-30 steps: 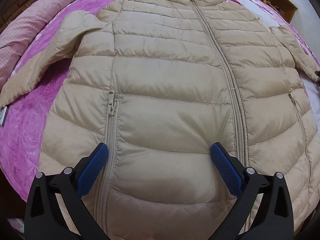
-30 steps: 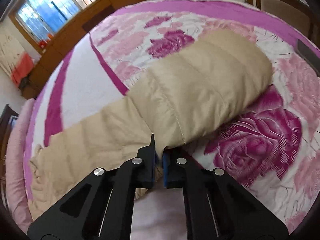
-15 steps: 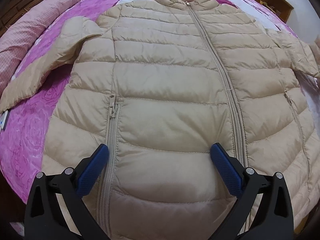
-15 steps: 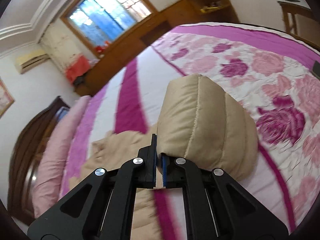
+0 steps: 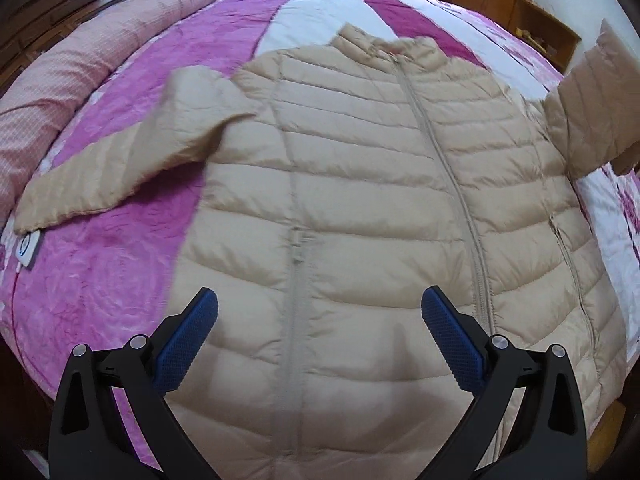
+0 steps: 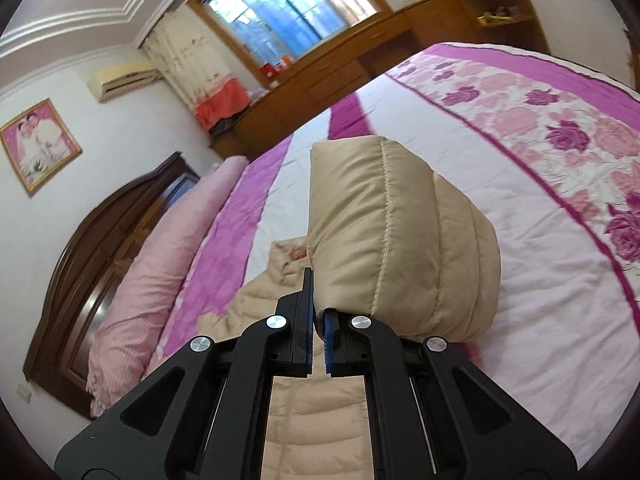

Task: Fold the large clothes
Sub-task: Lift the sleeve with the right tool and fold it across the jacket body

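- Spread front-up across the bed lies a beige quilted puffer jacket [image 5: 360, 200], zipped shut, its collar toward the headboard end and its hem at the foot edge.
- Its centre zipper [image 5: 452, 184] runs from collar to hem; a pocket zipper [image 5: 298, 292] sits on either side of the lower front.
- One sleeve [image 5: 120, 164] lies flat on the bedspread, angled out toward the side edge of the bed where the pillow roll lies.
- The other sleeve [image 6: 396, 240] is lifted clear of the bedspread, its cuff end pinched in the right gripper [image 6: 319, 336]; from the left wrist view this raised sleeve [image 5: 592, 112] stands up at the jacket's far shoulder.
- The right gripper's jaws are closed tight on that sleeve's fabric.
- The left gripper [image 5: 320, 340] hangs above the lower front of the jacket, jaws wide apart, its blue pads [image 5: 188, 344] gripping nothing.
- Under the jacket is a pink, magenta and white rose-patterned bedspread [image 6: 540, 160].
- A long pink pillow roll [image 6: 160, 272] lies along the dark wooden headboard [image 6: 80, 264].
- Beyond the bed stand a wooden desk unit [image 6: 360, 68], a window [image 6: 288, 8], a wall air conditioner [image 6: 124, 78] and a framed photograph [image 6: 38, 142].
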Demonstrator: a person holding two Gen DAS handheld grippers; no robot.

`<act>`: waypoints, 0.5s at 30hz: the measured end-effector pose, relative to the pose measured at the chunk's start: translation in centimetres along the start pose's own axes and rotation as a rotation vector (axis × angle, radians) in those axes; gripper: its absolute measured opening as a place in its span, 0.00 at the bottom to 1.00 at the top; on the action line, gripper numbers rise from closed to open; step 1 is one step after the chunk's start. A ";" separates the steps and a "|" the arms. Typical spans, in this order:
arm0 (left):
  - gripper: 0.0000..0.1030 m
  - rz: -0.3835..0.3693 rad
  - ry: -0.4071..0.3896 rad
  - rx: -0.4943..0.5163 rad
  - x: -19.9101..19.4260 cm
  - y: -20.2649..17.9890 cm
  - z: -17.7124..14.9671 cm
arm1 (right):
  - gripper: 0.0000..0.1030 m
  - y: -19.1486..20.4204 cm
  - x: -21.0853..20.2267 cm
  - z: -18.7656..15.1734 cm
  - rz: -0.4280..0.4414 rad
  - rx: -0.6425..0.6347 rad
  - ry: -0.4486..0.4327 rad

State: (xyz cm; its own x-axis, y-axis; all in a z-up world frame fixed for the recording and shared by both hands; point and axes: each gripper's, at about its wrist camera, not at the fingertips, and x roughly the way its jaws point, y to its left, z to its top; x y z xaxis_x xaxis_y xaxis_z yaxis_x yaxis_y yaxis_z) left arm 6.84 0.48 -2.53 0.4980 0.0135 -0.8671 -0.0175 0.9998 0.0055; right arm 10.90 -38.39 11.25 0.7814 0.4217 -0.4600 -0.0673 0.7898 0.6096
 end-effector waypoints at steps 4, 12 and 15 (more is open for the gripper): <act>0.95 0.011 -0.007 -0.041 -0.5 2.3 0.0 | 0.05 1.9 2.6 -1.6 0.011 -0.020 0.053; 0.95 0.065 -0.027 -0.073 -1.2 5.8 -0.4 | 0.05 5.0 9.4 -5.6 0.017 -0.061 0.186; 0.95 0.063 -0.033 -0.090 -1.2 6.9 -0.4 | 0.05 5.9 12.1 -7.3 0.006 -0.080 0.230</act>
State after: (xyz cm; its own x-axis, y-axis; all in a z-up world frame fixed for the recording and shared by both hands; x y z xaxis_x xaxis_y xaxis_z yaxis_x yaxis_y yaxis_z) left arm 5.81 7.32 -1.65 0.5218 0.0779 -0.8495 -0.1268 0.9918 0.0130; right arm 15.43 -25.38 4.51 0.6195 0.5094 -0.5973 -0.1274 0.8160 0.5638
